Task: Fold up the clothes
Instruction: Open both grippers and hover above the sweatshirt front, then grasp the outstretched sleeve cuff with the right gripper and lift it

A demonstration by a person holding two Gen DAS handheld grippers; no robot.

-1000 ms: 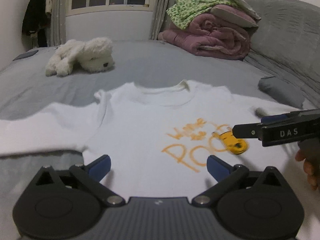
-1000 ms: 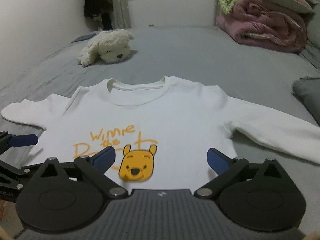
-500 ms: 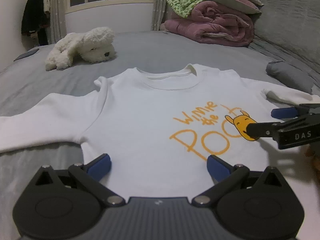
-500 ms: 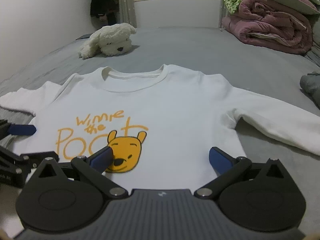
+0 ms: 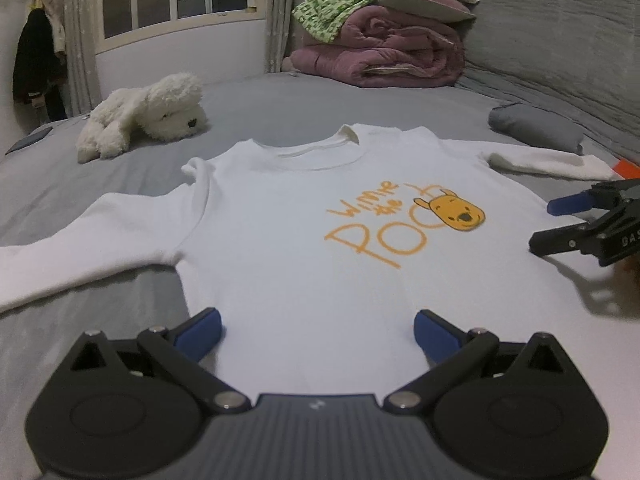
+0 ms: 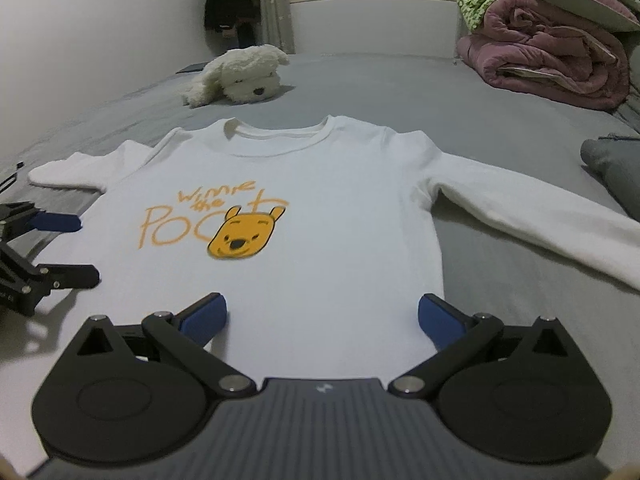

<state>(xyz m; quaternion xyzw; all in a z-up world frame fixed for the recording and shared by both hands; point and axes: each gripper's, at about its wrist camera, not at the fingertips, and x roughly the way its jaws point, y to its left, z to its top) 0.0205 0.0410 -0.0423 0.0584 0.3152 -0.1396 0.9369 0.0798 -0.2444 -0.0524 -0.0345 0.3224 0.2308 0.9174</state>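
— Where's the thing they're meant to fold?

— Flat on the grey bed sheet (image 5: pixel 400 104), front up: one white long-sleeved cotton sweatshirt with an orange bear print (image 5: pixel 304 216), collar towards the window, both sleeves spread out to the sides.

— And the tongs?

— Two pairs. Going left to right, the left gripper (image 5: pixel 316 332) hovers low over the hem near the shirt's left edge, blue-padded fingers wide apart, nothing between them. The right gripper (image 6: pixel 322 320) sits the same way over the hem towards the other side seam, fingers spread just as wide and likewise empty.

— How do you reckon the shirt will handle?

— Soft, light and floppy, I'd say. It'll sag and drag on the sheet rather than keep any shape, so a pinch of one layer may slide. Nothing fragile about it. I'd take hold at the hem corners, or at a shoulder and cuff on one side, pinching both layers together so the fold stays straight.

— Anything else lying about?

— On the far left, one fluffy white plush dog (image 5: pixel 148 112). Further right, one pile of rolled pink blanket with a green-patterned cloth on top (image 5: pixel 384 44). By the right sleeve, one small grey cushion (image 5: pixel 536 126). All well apart from the shirt's body.

— So one garment to fold?

— One laid out, as far as I can see.
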